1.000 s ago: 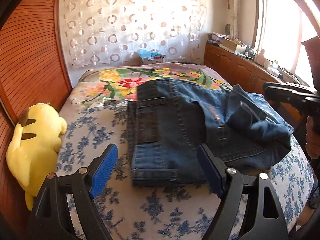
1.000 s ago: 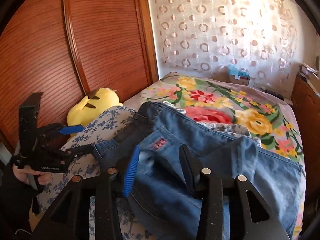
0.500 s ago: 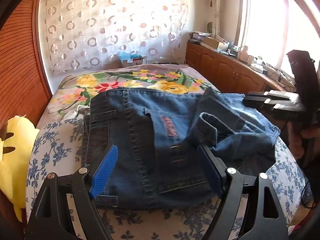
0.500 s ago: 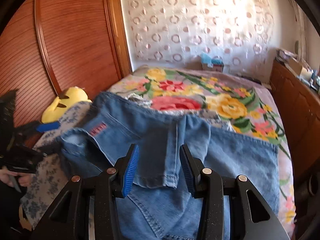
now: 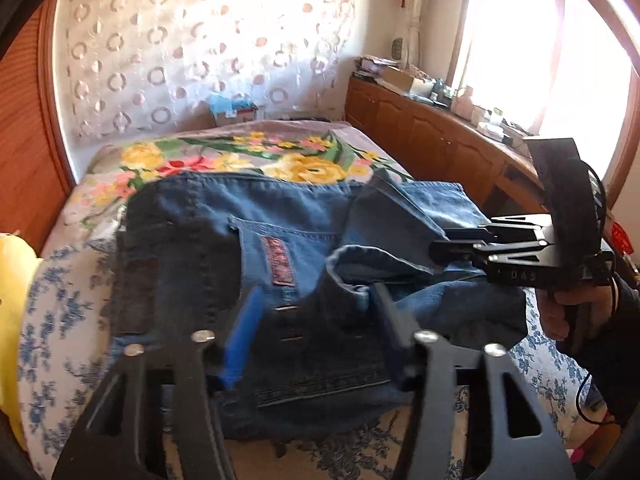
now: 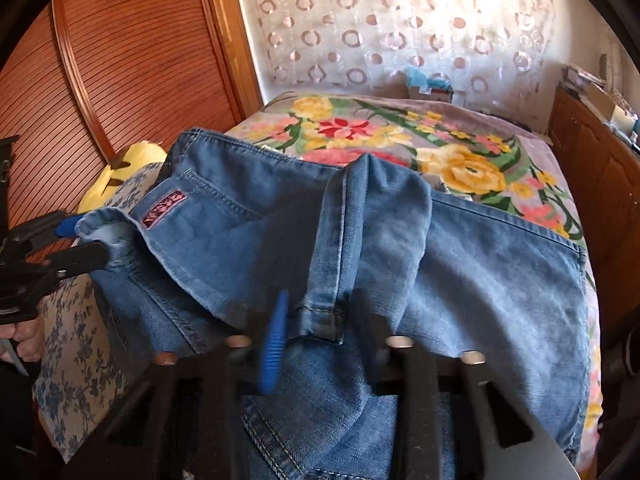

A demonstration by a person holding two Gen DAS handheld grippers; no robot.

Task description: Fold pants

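Blue jeans [image 5: 304, 264] lie partly folded on the bed, also in the right wrist view [image 6: 460, 264]. A pink label [image 5: 282, 258] shows on the back pocket. My left gripper [image 5: 316, 328] is open, its jaws on either side of a raised leg hem [image 5: 352, 264]. In the right wrist view the left gripper [image 6: 76, 246] sits at that hem on the left. My right gripper [image 6: 324, 340] is open around the other leg hem [image 6: 322, 320]. In the left wrist view the right gripper [image 5: 440, 248] reaches into the denim from the right.
The bed has a blue-flowered sheet [image 5: 52, 312] and a bright floral blanket [image 6: 460, 152] behind the jeans. A yellow plush toy [image 6: 120, 168] lies at the bed's left edge by the wooden wall [image 6: 132, 64]. A wooden cabinet [image 5: 432, 136] runs along the right under the window.
Both grippers moved in close to the jeans and down onto the leg hems. The jaws of both have narrowed around the fabric.
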